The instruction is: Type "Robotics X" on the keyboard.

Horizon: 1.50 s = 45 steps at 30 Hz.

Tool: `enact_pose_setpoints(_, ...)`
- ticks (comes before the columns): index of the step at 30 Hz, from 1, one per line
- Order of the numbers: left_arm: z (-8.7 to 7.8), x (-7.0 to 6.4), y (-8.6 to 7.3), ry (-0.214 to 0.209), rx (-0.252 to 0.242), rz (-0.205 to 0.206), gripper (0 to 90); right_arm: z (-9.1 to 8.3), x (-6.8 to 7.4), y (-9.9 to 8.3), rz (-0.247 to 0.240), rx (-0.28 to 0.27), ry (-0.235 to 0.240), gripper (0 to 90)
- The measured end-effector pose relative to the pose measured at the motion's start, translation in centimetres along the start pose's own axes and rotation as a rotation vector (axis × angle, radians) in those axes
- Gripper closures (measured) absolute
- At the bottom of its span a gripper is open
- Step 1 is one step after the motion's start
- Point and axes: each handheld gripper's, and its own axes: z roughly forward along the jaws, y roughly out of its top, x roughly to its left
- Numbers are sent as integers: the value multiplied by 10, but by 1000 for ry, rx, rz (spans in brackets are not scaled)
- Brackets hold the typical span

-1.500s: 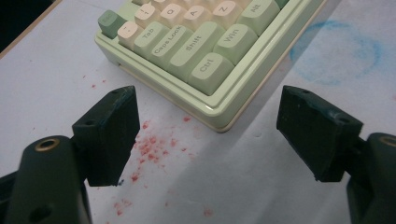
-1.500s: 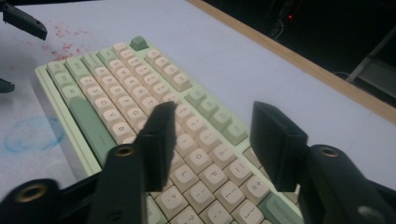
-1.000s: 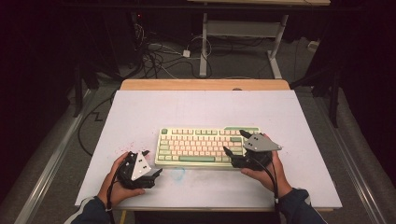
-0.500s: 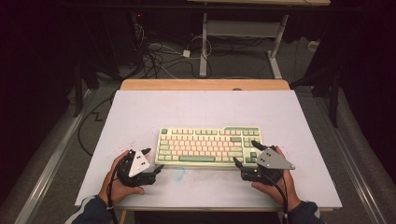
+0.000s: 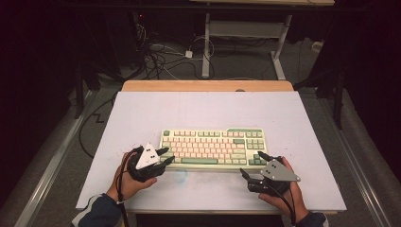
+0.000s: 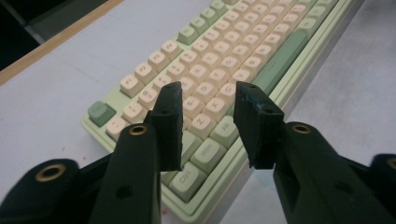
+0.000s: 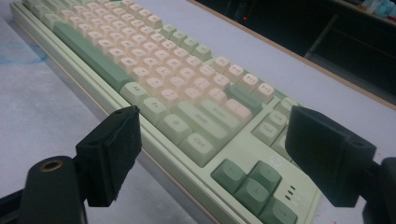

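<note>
A pale green keyboard (image 5: 213,146) with cream keys lies across the middle of the white table (image 5: 198,109). My left gripper (image 5: 165,156) sits at its near left corner. Its jaws stand open with a narrow gap and nothing in it. In the left gripper view, the left gripper (image 6: 208,100) points over the bottom-left keys of the keyboard (image 6: 224,51). My right gripper (image 5: 253,164) hovers just in front of the near right corner, jaws wide open and empty. In the right gripper view, the right gripper (image 7: 210,126) frames the arrow keys and right end of the keyboard (image 7: 154,60).
A faint blue smudge (image 5: 180,177) marks the table in front of the keyboard. A wooden strip (image 5: 208,85) runs along the far edge. Beyond it are floor cables (image 5: 161,52) and a desk frame (image 5: 246,28). Bare table lies behind and beside the keyboard.
My right gripper has pulled back from over the keyboard's right end toward the near edge and to the right. The left gripper crept slightly closer to the keyboard's left corner.
</note>
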Motion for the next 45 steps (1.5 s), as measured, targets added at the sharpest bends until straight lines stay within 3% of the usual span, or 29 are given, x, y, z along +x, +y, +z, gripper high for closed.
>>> enact_pose_setpoints(7,19,-13,5,-27,38,17,813,3,4,0,-19,11,11,191)
enact_pose_setpoints(13,39,-22,4,-49,61,45,865,5,6,-2,-23,23,19,193)
enact_pose_setpoints(21,62,-34,-1,-45,111,63,871,7,11,-1,-57,37,28,196)
enact_pose_setpoints(30,77,-38,-8,-54,160,76,871,8,12,-2,-60,45,30,196)
enact_pose_setpoints(45,91,-36,-15,-30,181,83,870,10,13,-3,-81,67,32,199)
